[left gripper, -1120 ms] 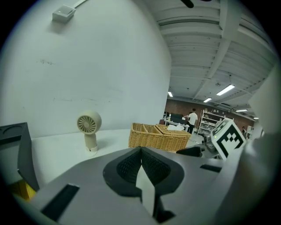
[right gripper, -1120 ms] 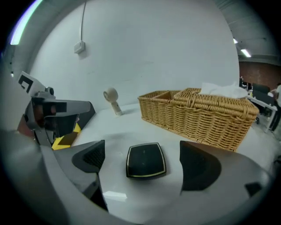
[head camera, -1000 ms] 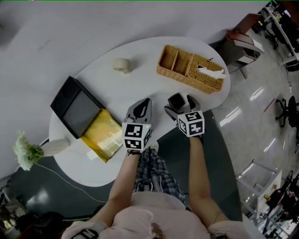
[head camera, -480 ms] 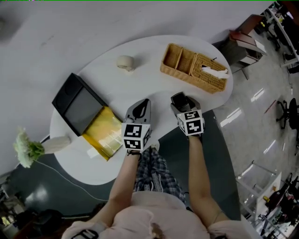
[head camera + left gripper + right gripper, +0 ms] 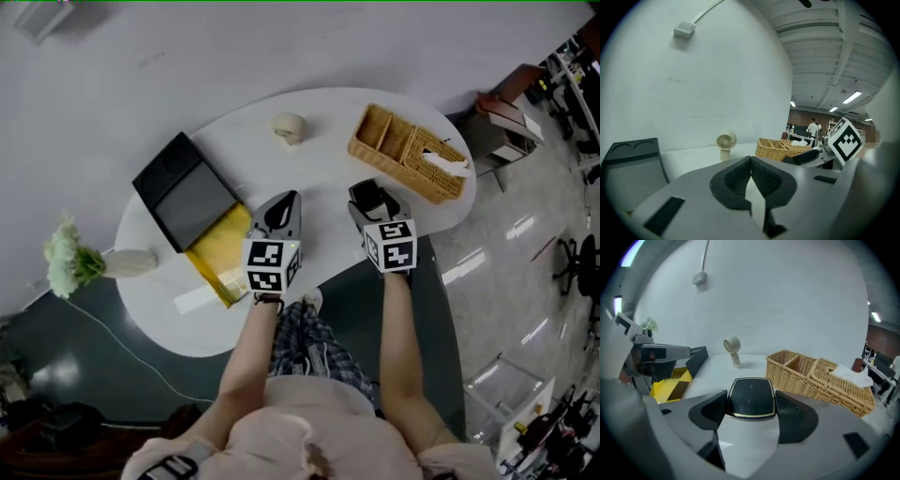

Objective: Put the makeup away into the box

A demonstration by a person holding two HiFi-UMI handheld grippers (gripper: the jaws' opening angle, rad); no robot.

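Between the jaws of your right gripper [image 5: 751, 405] sits a black square makeup compact with a thin gold rim [image 5: 751, 391], lying flat with a jaw pressed against each side. In the head view you hold it over the near edge of the white rounded surface [image 5: 314, 155].

Your left gripper [image 5: 751, 161] hangs just to the left of it, jaws closed together with nothing between them. The black box with a raised lid and yellow inside [image 5: 186, 192] lies beyond that gripper, toward the left end of the surface, well apart from the compact. A white paper strip [image 5: 197, 301] lies at the box's near corner.

Ahead and to the right of the compact stands a long woven wicker basket [image 5: 813, 377] with open compartments. White tissue [image 5: 450, 161] pokes up from its far end. A small cream desk fan [image 5: 733, 350] stands near the back edge, between box and basket. Past the box, at the far left end, is a white vase [image 5: 127, 262] with pale flowers [image 5: 66, 264]; you cannot tell whether it stands or lies.
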